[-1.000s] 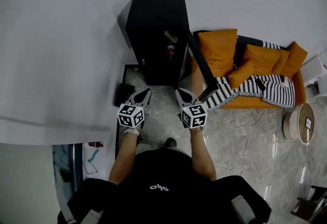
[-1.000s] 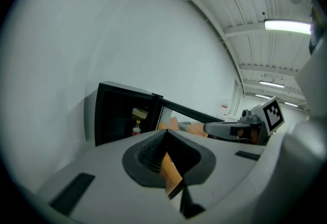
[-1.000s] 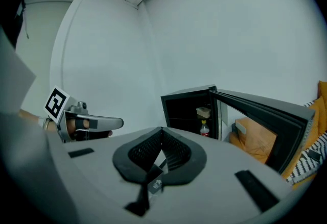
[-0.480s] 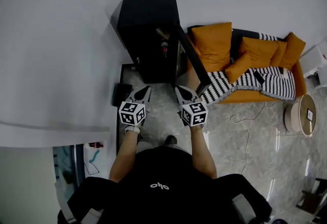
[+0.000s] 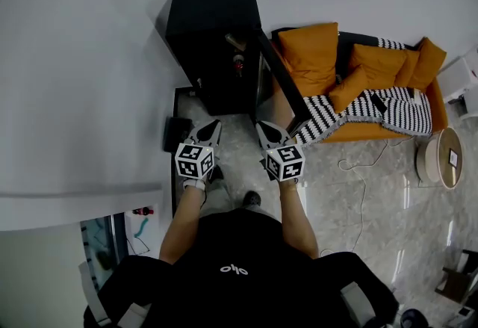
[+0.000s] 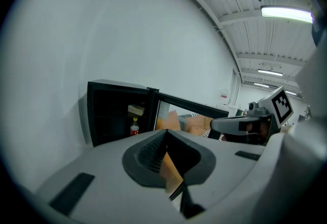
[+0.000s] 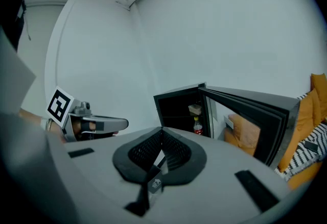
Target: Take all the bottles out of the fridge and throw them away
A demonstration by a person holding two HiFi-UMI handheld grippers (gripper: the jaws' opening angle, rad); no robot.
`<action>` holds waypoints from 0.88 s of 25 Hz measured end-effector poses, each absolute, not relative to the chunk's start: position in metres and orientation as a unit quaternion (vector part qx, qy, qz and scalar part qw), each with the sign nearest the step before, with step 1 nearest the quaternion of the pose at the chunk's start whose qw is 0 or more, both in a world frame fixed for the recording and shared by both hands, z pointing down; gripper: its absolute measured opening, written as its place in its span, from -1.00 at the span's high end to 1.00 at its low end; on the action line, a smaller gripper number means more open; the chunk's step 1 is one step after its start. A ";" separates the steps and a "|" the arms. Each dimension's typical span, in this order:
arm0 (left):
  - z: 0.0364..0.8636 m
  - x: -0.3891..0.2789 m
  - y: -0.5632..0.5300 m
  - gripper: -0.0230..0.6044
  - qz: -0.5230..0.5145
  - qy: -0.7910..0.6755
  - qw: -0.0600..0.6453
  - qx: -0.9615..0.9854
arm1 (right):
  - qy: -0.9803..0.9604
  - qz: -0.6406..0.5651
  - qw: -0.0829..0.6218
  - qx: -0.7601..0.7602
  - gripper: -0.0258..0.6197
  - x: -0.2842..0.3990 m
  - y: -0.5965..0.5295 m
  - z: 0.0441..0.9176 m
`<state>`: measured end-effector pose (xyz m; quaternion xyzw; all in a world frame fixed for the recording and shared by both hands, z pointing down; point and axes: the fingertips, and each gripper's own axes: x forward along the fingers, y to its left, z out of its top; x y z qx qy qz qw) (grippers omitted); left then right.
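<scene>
Nearest, the person stands on the pale stone floor with both forearms held out ahead. The left gripper and right gripper sit side by side, near each other but apart, both aimed at the black fridge beyond. Each claw is pressed closed with nothing between its pads. That fits an approach: there is nothing to carry yet, and the fridge looks out of reach. Farther on, the fridge stands against the white wall with its door swung wide to the right, so the shelves are open to a straight reach from the front. Inside, one bottle with a red label stands upright on a shelf toward the door side, below a tan box-like item I cannot identify. Whether other bottles sit deeper in the dark interior cannot be told. Far right, an orange sofa sits just behind the open door, so that side is probably tight for moving around.
</scene>
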<state>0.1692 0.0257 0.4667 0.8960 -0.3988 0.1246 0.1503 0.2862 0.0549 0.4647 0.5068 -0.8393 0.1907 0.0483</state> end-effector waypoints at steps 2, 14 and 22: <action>0.467 0.168 0.016 0.92 0.123 -0.394 0.152 0.898 | -0.836 0.190 0.051 0.512 0.89 0.286 0.046 0.464; 0.474 0.146 -0.079 0.92 0.110 -0.344 0.171 0.917 | -0.805 0.182 0.072 0.559 0.89 0.259 -0.032 0.460; 0.497 0.141 -0.133 0.92 0.109 -0.304 0.178 0.929 | -0.780 0.188 0.086 0.591 0.89 0.237 -0.063 0.474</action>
